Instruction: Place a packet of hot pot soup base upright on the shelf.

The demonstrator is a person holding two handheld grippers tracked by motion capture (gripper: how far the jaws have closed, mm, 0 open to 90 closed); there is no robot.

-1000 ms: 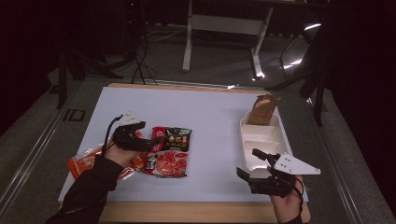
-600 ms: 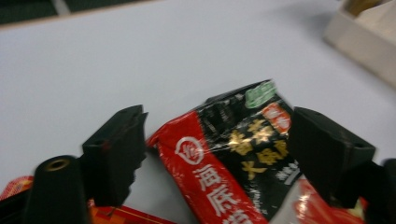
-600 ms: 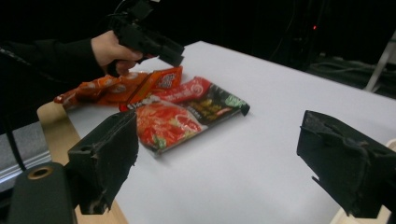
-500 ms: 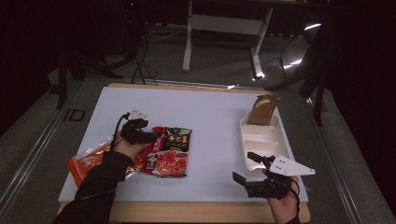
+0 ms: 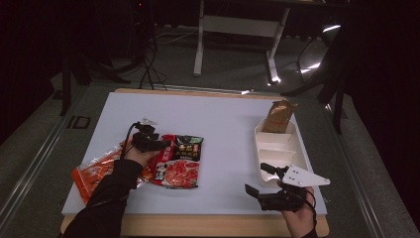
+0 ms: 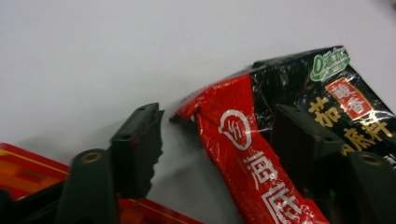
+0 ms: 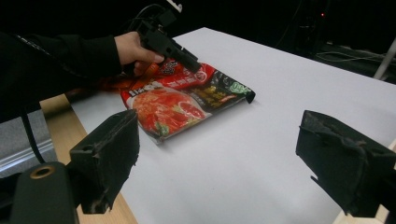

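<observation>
1. Red-and-black sauce packet (image 5: 179, 159) lies on the white table (image 5: 223, 124), left of the white tray (image 5: 277, 148).
2. Left gripper (image 6: 215, 140) gapes around the packet's corner, not clamped.
3. Right gripper (image 7: 215, 163) gapes wide, empty, near the tray.

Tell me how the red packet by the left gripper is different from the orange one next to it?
The red packet has a black top and a food picture; the orange packet is plain orange and looks partly see-through. The red packet lies straight on the table; the orange packet lies slanted, nearer the table's left edge. The left gripper, fingers open, reaches over the red packet's corner. Both are flat and shiny.
</observation>
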